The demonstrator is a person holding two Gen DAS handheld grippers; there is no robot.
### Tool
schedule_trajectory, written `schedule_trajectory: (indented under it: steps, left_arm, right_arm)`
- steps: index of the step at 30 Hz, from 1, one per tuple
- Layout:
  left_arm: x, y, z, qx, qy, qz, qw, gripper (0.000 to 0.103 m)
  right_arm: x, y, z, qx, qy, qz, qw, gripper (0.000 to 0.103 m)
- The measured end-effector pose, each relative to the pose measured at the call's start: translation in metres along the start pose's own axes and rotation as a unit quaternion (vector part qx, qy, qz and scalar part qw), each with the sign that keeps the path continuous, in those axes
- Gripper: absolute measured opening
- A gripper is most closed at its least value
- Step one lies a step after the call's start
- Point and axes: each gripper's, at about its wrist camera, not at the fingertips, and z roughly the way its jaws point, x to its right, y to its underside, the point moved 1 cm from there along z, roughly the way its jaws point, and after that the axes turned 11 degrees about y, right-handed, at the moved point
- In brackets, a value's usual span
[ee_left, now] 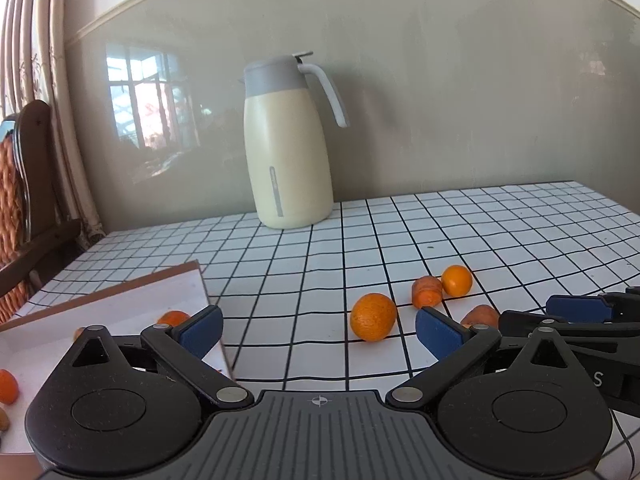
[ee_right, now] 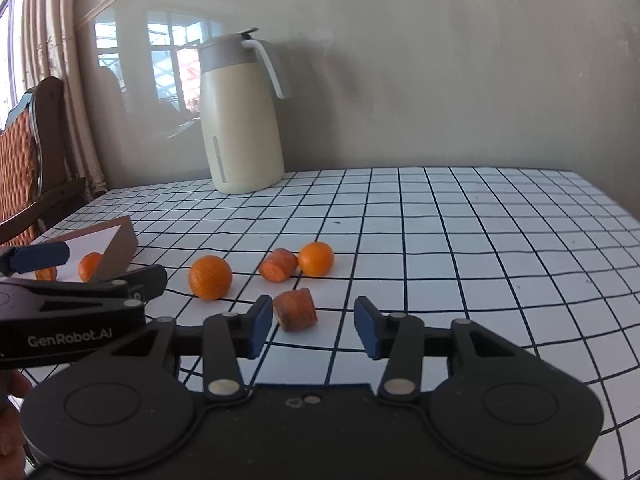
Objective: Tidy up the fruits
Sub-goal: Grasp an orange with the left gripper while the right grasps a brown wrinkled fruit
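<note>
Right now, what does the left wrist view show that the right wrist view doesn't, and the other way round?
Only the left wrist view: the open left gripper from behind, and the tray's white floor near the camera, with an orange piece at its left edge.

Only the right wrist view: the right gripper head-on, its pads apart around the nearest carrot chunk, the left pad close beside it, the right one clear.

Both: the cream thermos jug, two oranges, the grid tablecloth.

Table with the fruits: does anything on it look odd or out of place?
Yes. Two cut carrot chunks lie loose among the oranges on the checked tablecloth, outside the box. They are vegetable pieces, not fruit.
</note>
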Motion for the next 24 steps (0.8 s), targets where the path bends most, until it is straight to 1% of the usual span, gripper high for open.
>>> schedule_trajectory:
  steps: [1, 5, 9, 12, 15, 22, 24]
  left_arm:
    - [0.001, 0.0, 0.003, -0.004, 0.0, 0.0, 1.0, 0.097]
    - [0.0, 0.002, 0.014, -0.014, 0.002, -0.003, 0.9999, 0.093]
    - [0.0, 0.004, 0.02, -0.025, 0.01, 0.001, 0.9996, 0.081]
    - [0.0, 0.005, 0.023, -0.031, 0.012, 0.005, 0.9994, 0.075]
    - [0.001, 0.005, 0.028, -0.038, 0.018, 0.009, 0.9991, 0.068]
    - [0.001, 0.005, 0.039, -0.048, 0.02, 0.012, 0.9986, 0.067]
    - [0.0, 0.005, 0.042, -0.051, 0.02, 0.008, 0.9985, 0.067]
  right_arm:
    - [0.0, 0.0, 0.0, -0.001, 0.001, 0.001, 1.0, 0.037]
    - [0.0, 0.0, 0.005, -0.006, -0.005, 0.008, 1.0, 0.037]
    - [-0.006, 0.0, 0.009, -0.01, -0.014, 0.004, 1.0, 0.036]
    - [-0.008, 0.0, 0.013, -0.015, -0.014, 0.003, 1.0, 0.036]
    - [-0.009, -0.001, 0.018, -0.018, -0.012, 0.003, 1.0, 0.036]
    - [-0.008, -0.001, 0.033, -0.039, -0.01, 0.019, 0.999, 0.035]
    - [-0.009, 0.0, 0.037, -0.042, -0.013, 0.021, 0.999, 0.033]
